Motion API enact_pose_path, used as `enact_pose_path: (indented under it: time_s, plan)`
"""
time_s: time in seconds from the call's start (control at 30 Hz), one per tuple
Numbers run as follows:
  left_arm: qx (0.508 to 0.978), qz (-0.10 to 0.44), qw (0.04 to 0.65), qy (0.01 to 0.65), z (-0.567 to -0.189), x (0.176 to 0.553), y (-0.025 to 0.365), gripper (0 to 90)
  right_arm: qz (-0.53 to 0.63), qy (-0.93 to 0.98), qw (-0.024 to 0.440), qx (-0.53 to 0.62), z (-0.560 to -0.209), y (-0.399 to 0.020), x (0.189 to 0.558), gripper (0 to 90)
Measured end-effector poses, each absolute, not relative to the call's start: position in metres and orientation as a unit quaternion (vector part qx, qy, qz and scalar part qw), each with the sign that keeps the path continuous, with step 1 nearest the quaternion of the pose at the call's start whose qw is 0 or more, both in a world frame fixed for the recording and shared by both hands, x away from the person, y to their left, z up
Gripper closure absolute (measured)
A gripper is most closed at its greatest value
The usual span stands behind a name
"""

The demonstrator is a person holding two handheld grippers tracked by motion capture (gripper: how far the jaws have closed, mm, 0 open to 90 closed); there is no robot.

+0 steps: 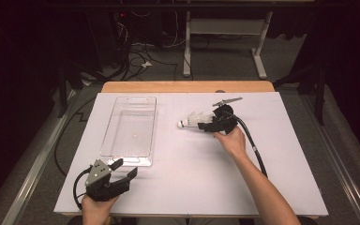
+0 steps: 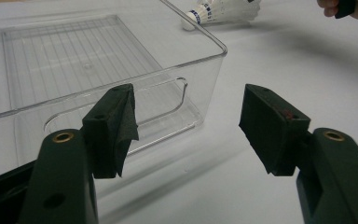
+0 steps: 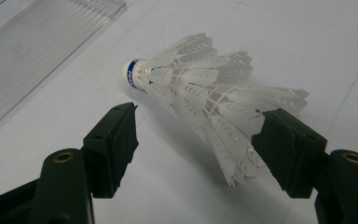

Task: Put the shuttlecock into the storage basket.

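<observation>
A white shuttlecock (image 3: 200,93) lies on the white table (image 1: 192,164) beside a clear plastic bin (image 1: 131,124). The right gripper (image 3: 196,140) straddles its feathers, jaws wide, one pad seemingly brushing them. The left gripper (image 2: 189,123) rests wide open and empty by the bin's near end.

high: above, fwd-down, far | tongs cams: low, close | shared: shuttlecock (image 1: 191,121)
</observation>
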State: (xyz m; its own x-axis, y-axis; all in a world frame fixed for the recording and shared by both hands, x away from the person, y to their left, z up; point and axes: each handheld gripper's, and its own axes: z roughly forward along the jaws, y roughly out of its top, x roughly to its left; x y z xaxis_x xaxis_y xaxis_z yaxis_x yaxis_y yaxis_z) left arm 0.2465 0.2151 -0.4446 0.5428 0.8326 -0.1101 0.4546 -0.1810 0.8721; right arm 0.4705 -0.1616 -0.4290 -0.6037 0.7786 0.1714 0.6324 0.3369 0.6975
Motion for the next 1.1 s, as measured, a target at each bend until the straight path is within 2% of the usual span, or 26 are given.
enact_pose_path:
  time_s: [0.53, 1.1]
  plan:
    - [0.743, 0.2, 0.47, 0.432, -0.445, 0.247, 0.215, 36.8, 0.369, 0.813, 0.092, 0.441, -0.443, -0.148, 0.482, 35.9]
    - [0.744, 0.2, 0.47, 0.432, -0.445, 0.247, 0.215, 36.8, 0.373, 0.813, 0.098, 0.435, -0.443, -0.145, 0.482, 55.3]
